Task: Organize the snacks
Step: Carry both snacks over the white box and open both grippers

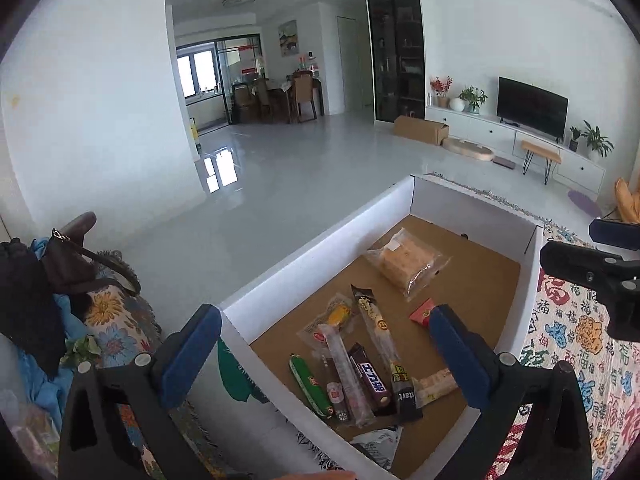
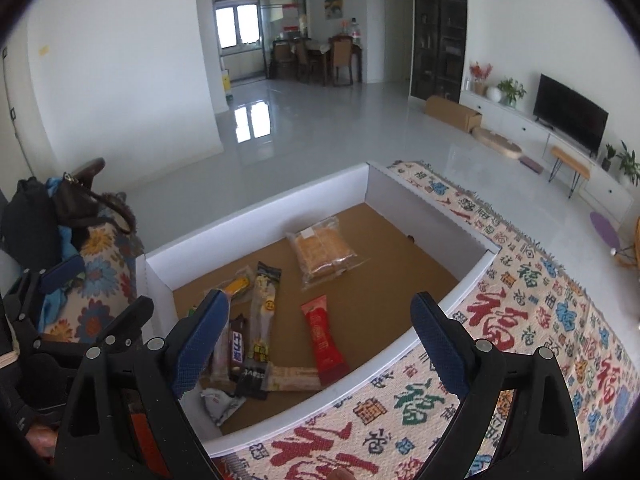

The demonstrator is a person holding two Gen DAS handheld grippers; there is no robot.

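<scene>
Both the left gripper (image 1: 324,344) and right gripper (image 2: 320,332) hang wide open and empty over the shallow white cardboard box (image 2: 256,216) of packaged snacks (image 2: 264,312) on the patterned blanket (image 2: 532,300), the nearest wrappers half hidden behind blue pads (image 2: 202,344).

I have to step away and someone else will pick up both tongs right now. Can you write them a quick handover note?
Left tongs: open, empty, over the box's near end.
Right tongs: open, empty, over the box.
Snacks: all visible ones lie in the white box; sticks clustered near the front, red packet beside them, cracker pack farther back.
Done: snacks boxed.
Left: possibly tidying the loose cluster; none visible outside.
</scene>
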